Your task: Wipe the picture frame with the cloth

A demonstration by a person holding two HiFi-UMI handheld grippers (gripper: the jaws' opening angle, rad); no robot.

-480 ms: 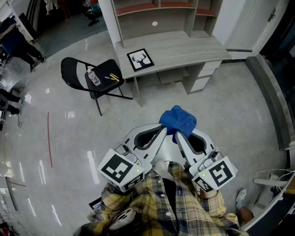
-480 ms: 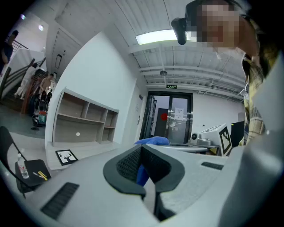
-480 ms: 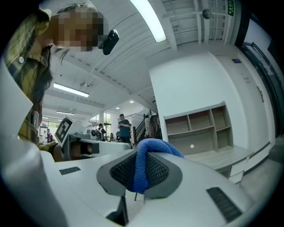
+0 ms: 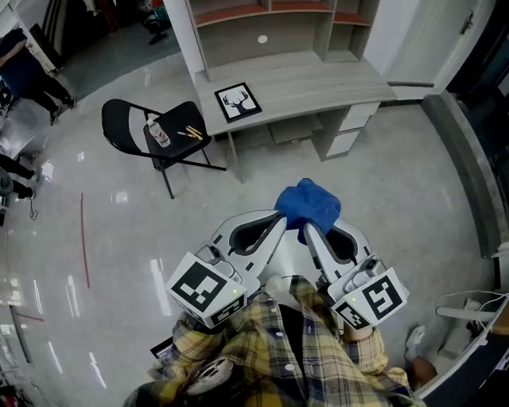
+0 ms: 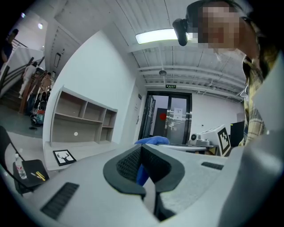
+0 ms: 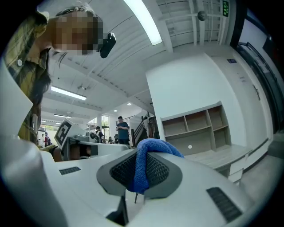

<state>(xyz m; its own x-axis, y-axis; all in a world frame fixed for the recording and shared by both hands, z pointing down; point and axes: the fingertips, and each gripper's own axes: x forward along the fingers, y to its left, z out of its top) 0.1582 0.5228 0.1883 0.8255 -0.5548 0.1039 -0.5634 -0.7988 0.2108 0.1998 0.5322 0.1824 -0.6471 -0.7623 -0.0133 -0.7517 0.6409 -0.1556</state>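
Close to the person's body, on the near side of the floor, both tools are held side by side and roughly level. The right hand-held gripper (image 4: pixel 305 229) is clamped on the blue cloth (image 4: pixel 308 203). A fold of it is pinched between the ribbed pads, and the rest bunches over the tips. The left hand-held gripper (image 4: pixel 280 222) sits just left of it with its jaws closed together. Its tips are right at the cloth's left edge. Blue shows past its pads in the left gripper view, but it cannot be told whether any cloth is caught there.

Far from the person, the frame (image 4: pixel 238 102) lies flat on the left end of the pale wooden counter (image 4: pixel 326 79), with its deer-head print facing up. It is well apart from the cloth and both tools. Open shelves (image 4: pixel 262 16) stand behind the counter. Left of the counter stands a black folding chair (image 4: pixel 127 127) with a bottle (image 4: pixel 159 133) and some small yellow items (image 4: pixel 193 132) on its seat.
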